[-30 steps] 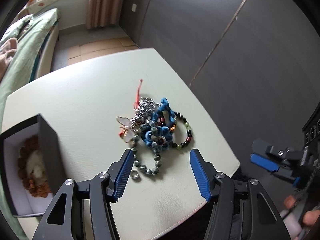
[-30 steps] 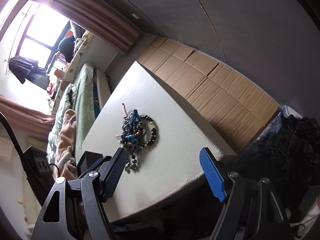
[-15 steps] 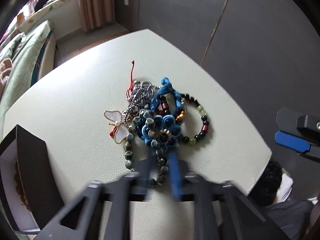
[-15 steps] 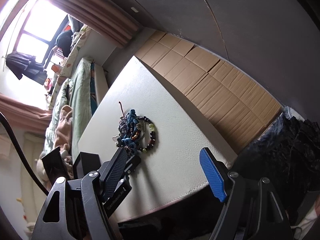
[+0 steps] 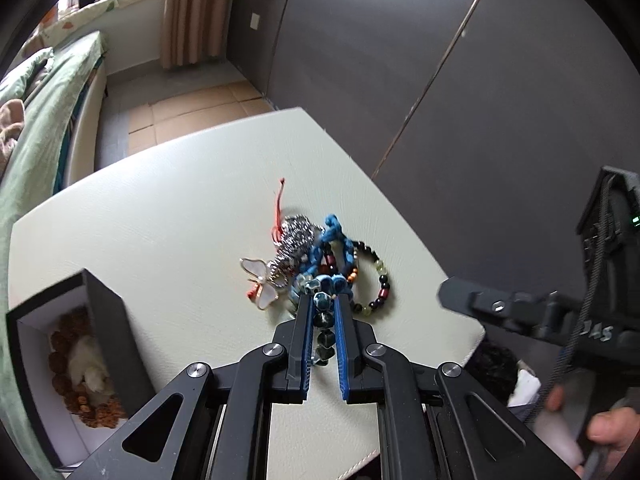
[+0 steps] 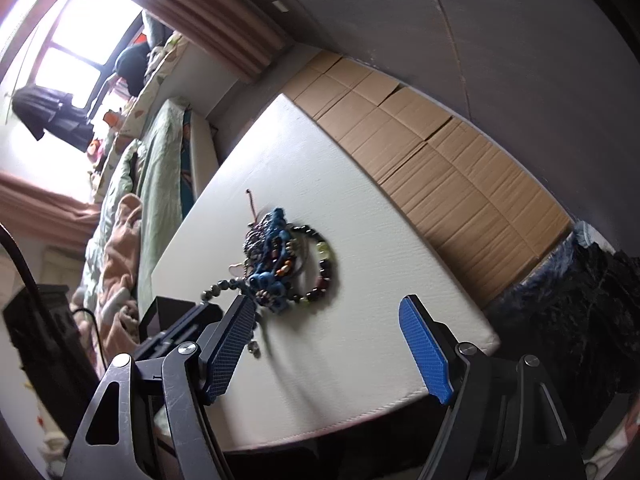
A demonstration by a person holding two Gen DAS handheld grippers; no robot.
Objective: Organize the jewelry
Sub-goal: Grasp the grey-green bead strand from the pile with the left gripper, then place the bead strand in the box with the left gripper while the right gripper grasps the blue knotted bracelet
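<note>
1. My left gripper (image 5: 323, 309) has just closed, pinching the dark blue-green beaded strand (image 5: 323, 326) at the jewelry heap's near edge on the cream padded table (image 5: 168, 232).
2. My right gripper (image 6: 326, 346) hangs spread wide, empty.

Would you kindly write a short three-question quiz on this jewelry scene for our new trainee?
1. True or false: the left gripper is shut on the dark bead strand.
2. What lies in the open black box? A) brown beads B) a watch C) coins
3. Fill in: the right gripper is ___, with nothing between its blue pads.

Key
1. True; its jaws have just been closing, and the pads now press on the beads.
2. A, brown beads.
3. Open; it hangs over the near edge of the white table, short of the jewelry pile.
</note>
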